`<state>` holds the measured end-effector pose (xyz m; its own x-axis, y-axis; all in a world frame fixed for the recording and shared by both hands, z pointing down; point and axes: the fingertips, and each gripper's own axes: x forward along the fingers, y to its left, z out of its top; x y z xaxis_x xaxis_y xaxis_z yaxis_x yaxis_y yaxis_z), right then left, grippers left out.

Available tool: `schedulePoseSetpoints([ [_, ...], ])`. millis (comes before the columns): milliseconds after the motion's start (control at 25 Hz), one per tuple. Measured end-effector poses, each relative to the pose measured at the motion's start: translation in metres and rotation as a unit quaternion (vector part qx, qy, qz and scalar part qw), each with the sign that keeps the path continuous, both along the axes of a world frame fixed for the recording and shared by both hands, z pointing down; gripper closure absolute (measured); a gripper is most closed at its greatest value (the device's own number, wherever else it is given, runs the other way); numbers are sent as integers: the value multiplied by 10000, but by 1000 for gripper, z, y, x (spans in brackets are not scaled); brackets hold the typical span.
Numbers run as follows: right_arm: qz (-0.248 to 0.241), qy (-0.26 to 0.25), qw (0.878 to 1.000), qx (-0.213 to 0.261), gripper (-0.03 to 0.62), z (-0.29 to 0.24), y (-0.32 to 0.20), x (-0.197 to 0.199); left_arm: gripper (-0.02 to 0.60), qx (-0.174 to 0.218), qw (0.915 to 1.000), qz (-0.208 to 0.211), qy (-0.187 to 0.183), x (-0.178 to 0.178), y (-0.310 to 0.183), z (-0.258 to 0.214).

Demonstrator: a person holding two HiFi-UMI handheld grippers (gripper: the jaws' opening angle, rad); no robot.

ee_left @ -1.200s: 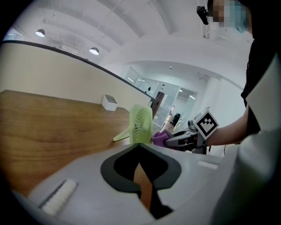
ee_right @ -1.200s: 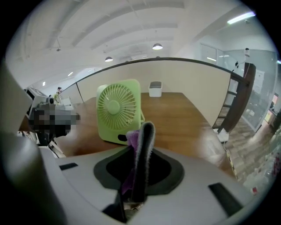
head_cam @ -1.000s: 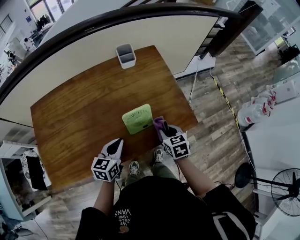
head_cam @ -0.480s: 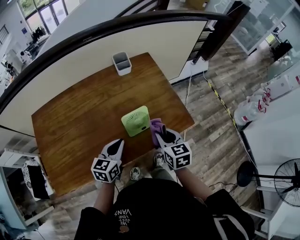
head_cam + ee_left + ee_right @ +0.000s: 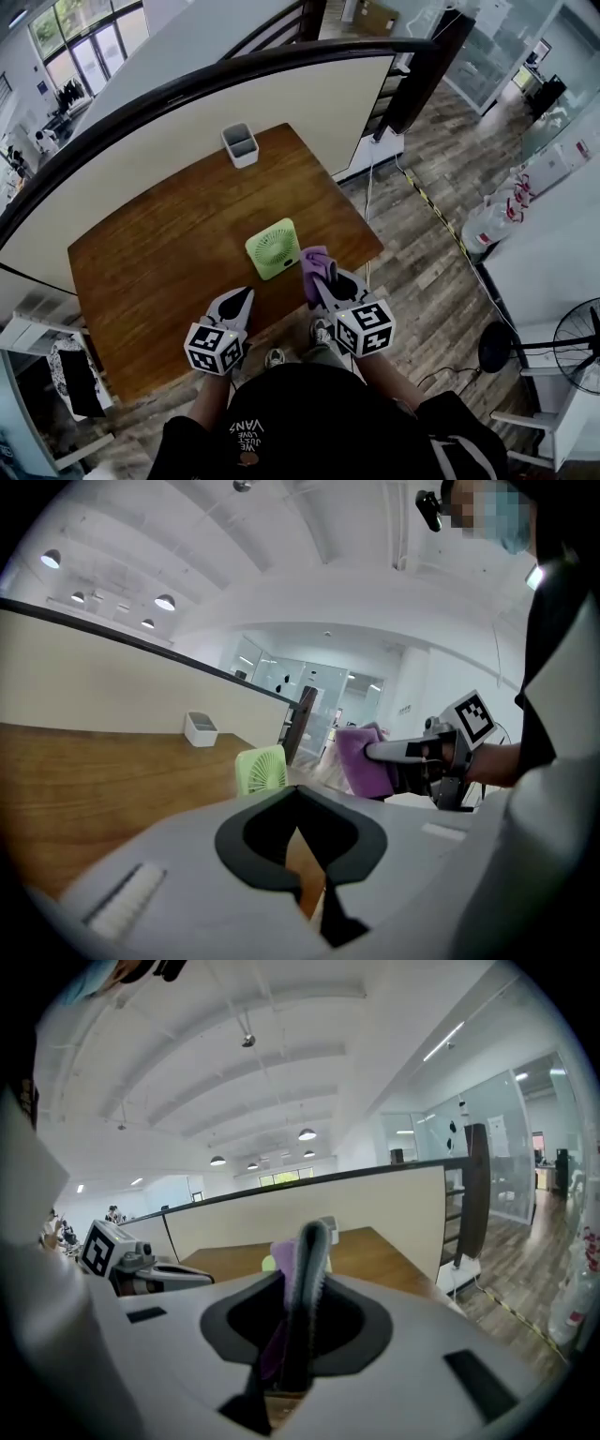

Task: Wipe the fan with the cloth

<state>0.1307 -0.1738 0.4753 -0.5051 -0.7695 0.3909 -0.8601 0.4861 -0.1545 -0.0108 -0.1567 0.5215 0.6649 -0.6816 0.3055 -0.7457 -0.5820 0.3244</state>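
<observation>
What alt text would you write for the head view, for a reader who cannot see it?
Seen from above, a person's right gripper holds a purple cloth near a green fan on a wooden table; the left gripper is shut and empty.

We see a brown wooden table (image 5: pixel 159 267) standing against a pale partition (image 5: pixel 187 127), with a small green fan (image 5: pixel 273 249) resting near its front right edge and a white open-topped holder (image 5: pixel 241 145) at its far edge, well apart from the fan.
</observation>
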Motion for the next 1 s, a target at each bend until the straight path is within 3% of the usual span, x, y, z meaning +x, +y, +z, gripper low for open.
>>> schedulePoseSetpoints([
  [440, 215, -62, 9995, 244, 510, -17, 28, -11, 571, 239, 9996, 110, 43, -19, 14, -16],
  [1000, 426, 34, 9987, 291, 510, -14, 39, -16, 570, 269, 9992, 286, 49, -25, 13, -18],
])
